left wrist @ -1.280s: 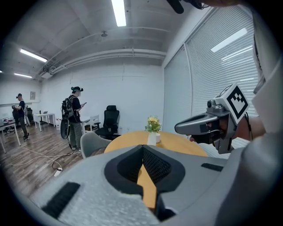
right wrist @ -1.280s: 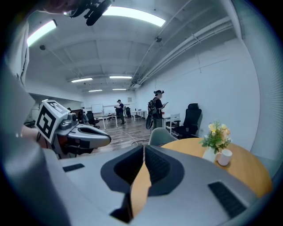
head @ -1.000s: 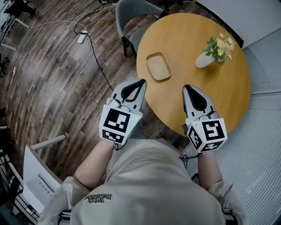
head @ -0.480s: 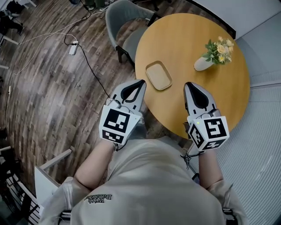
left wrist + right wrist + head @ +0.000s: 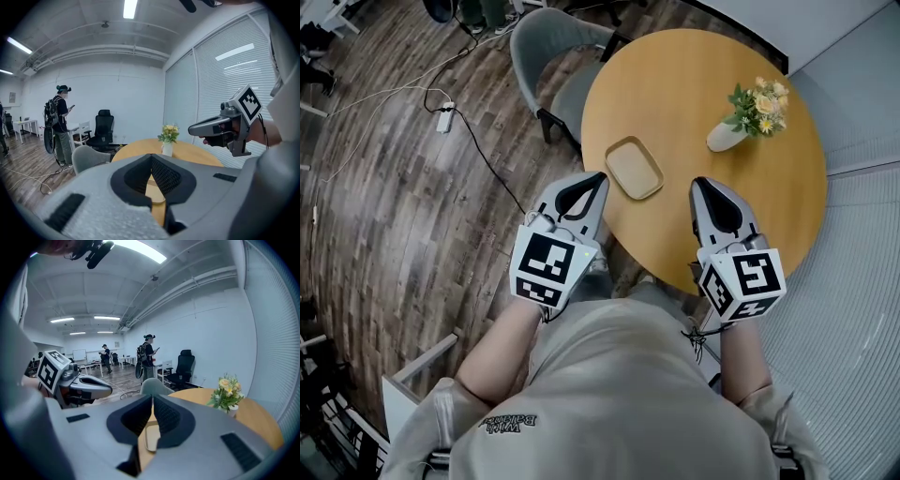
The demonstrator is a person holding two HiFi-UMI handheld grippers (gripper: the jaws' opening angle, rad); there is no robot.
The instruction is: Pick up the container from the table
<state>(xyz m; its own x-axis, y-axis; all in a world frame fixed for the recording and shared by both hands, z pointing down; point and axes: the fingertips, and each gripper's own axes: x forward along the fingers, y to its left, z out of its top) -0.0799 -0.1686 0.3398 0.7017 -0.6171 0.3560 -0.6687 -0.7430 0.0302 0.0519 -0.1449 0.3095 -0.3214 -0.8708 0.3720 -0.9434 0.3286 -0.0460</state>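
The container (image 5: 634, 169) is a shallow tan tray with rounded corners, lying near the front left edge of the round wooden table (image 5: 694, 84). My left gripper (image 5: 601, 176) is shut and empty, its tip just left of the tray at the table's edge. My right gripper (image 5: 700, 185) is shut too, over the table to the tray's right. Neither touches the tray. In the right gripper view the tray (image 5: 151, 437) shows below the closed tips of the right gripper (image 5: 152, 397). In the left gripper view the left gripper (image 5: 151, 157) hides most of it.
A white vase of flowers (image 5: 741, 112) stands at the table's far right. A grey chair (image 5: 548, 56) sits at the table's far left. A cable and power strip (image 5: 443, 119) lie on the wood floor. People stand farther back in the room (image 5: 149, 357).
The tray and table have drawn nearer to both grippers in the head view and slid slightly left. Both grippers remain shut and empty.
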